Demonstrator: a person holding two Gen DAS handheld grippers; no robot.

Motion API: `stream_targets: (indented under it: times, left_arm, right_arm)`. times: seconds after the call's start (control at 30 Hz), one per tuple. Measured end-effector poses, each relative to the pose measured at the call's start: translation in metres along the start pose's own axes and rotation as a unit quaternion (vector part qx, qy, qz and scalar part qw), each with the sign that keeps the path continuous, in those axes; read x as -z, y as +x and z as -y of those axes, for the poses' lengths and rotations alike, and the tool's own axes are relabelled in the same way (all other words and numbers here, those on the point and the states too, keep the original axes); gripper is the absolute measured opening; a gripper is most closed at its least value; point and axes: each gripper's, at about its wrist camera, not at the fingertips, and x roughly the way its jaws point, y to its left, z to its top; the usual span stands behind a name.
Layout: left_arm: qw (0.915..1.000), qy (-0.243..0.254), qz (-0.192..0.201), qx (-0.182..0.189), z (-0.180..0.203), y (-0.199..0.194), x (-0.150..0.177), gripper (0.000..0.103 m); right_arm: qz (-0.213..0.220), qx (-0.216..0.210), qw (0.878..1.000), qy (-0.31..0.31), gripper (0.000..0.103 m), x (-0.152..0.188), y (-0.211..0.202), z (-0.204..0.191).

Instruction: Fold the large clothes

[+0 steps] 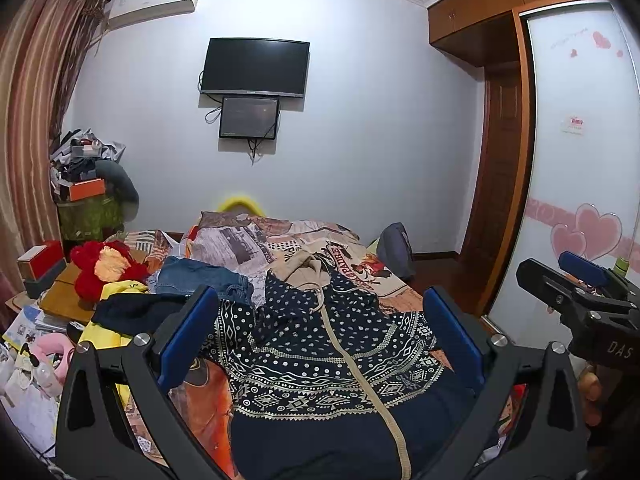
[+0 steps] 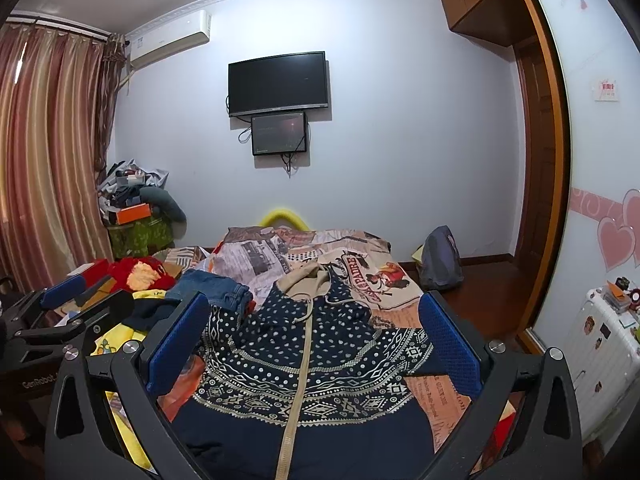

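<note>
A navy patterned zip hoodie [image 1: 320, 352] with a beige hood lies spread on the bed, zipper up, hood pointing away; it also shows in the right wrist view [image 2: 312, 352]. My left gripper [image 1: 320, 320] is open and empty, held above the hoodie's lower half. My right gripper [image 2: 316, 320] is open and empty, also above the hoodie. The right gripper shows at the right edge of the left wrist view [image 1: 576, 284]. The left gripper shows at the left edge of the right wrist view [image 2: 76, 304].
Folded jeans [image 1: 200, 276], a dark garment [image 1: 136, 308], yellow cloth and a red plush toy [image 1: 104, 268] lie left of the hoodie. The bed's printed cover [image 1: 352, 256] extends beyond. A grey backpack [image 2: 440, 260] stands on the floor at right, a white suitcase [image 2: 604, 344] near the wardrobe.
</note>
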Motion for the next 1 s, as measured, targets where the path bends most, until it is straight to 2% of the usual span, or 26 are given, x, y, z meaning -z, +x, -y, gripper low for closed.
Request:
stream_targets:
  times: [1.0]
  left_arm:
    - [1.0,-0.006,-0.004,-0.001,-0.0014,0.0018,0.0013,0.103]
  right_arm:
    - [-0.006,0.0,1.0,0.002,0.103,-0.0027,0.0039,0.0038]
